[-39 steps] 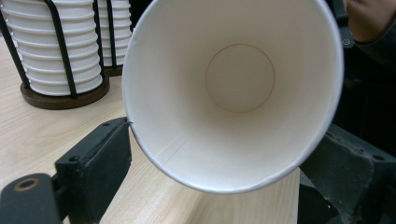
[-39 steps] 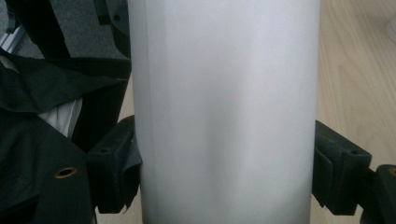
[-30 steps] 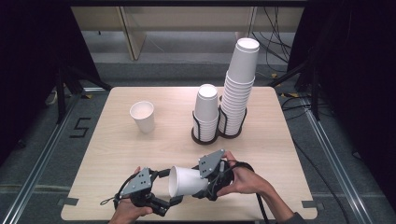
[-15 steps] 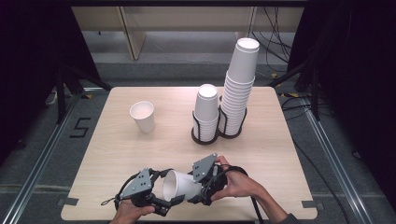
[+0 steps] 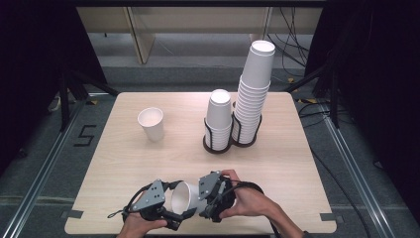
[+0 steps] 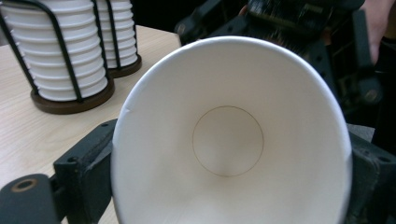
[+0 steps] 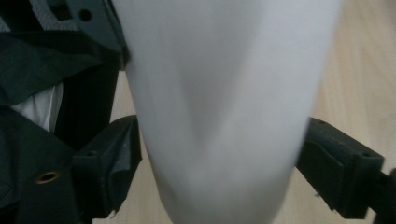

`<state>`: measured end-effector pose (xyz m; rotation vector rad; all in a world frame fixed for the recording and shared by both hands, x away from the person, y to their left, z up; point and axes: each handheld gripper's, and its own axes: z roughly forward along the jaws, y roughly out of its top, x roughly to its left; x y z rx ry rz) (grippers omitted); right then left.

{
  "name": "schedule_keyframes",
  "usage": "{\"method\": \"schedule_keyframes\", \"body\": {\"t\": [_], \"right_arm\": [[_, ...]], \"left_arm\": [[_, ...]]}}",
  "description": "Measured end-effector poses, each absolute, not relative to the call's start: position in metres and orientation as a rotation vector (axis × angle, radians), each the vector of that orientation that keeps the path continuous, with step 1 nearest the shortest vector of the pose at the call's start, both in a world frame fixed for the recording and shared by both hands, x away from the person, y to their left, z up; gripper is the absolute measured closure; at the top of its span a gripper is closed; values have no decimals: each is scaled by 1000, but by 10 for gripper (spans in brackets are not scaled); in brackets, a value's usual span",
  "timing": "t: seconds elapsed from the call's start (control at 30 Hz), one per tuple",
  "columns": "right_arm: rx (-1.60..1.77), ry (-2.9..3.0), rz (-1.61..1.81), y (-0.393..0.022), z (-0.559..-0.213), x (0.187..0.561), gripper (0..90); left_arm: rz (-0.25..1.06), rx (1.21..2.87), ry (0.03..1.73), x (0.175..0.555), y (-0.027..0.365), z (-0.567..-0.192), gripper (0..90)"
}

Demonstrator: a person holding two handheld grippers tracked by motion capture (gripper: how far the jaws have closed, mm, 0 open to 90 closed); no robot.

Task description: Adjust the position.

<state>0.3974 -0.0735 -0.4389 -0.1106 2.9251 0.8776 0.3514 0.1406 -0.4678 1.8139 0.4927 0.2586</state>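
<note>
Two grippers meet on one paper cup (image 5: 187, 197) at the near edge of the table (image 5: 124, 163). In the high view, the left gripper (image 5: 174, 218) sits at the cup's open rim and the right gripper (image 5: 207, 204) at its narrow base end; the cup lies on its side between them, mouth towards the left hand. Further back, a single upright cup (image 5: 151, 124) stands apart on the left, and a short stack (image 5: 218, 118) and a tall stack (image 5: 253, 94) rest in a wire holder (image 5: 233, 141).

Left gripper view: the camera looks straight into the cup's mouth (image 6: 229, 140). The black jaws stand on either side of the rim, their faces against the wall; the rim bulges slightly out of round on the left. The jaws have just been closing, with the cup between them. State: clamped on the cup at the rim. The stacks in the holder (image 6: 70, 100) show behind, at upper left.

Right gripper view: the cup's wall (image 7: 224, 107) is blurred and very close. The pad on the left side appears to meet the paper; the one on the right sits at the wall's edge. Judged state: clamped on the cup, although the blur leaves contact on that side less certain.

Hazards from here, as judgement:
- Excess squeeze at the rim would crease or fold the thin paper wall.
- Both tools pulling apart while clamped could tear or distort the cup.
- Releasing one tool before the other grip is secure could let the cup roll off the near edge.
</note>
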Motion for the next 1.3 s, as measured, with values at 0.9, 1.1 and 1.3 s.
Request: {"method": "schedule_keyframes", "body": {"t": [0.9,1.1,1.3], "right_arm": [[-10,2858,1353,-103,-431,420,230],[-12,2856,1378,-93,-435,416,229],[-8,2857,1414,-82,-441,411,229]], "left_arm": [[158,1594,601,357,150,-470,66],[170,1557,599,355,148,-469,34],[187,1531,577,352,147,-466,49]]}}
